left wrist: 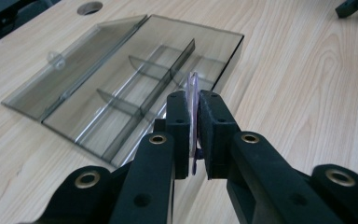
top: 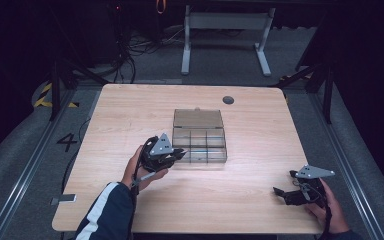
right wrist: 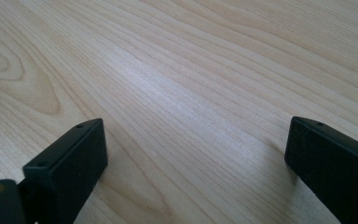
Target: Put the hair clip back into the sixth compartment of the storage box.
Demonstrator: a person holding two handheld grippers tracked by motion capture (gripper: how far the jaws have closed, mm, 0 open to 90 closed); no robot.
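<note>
Pinching what looks like a thin purple card point(left wrist: 194, 100), the left gripper point(left wrist: 194, 116) is hovering beside the open divided box point(left wrist: 121, 88), while the right gripper point(right wrist: 196, 154) is resting spread on the table point(right wrist: 191, 70).

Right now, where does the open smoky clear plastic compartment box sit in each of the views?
High view: the smoky clear plastic compartment box lies at the table's centre, lid folded back, just right of the left claw.
Left gripper view: it spreads across the upper left and centre, right beyond the claw tips clamping a thin purple piece.
Right gripper view: not in it.
Shared landmark: the light wooden tabletop.
</note>
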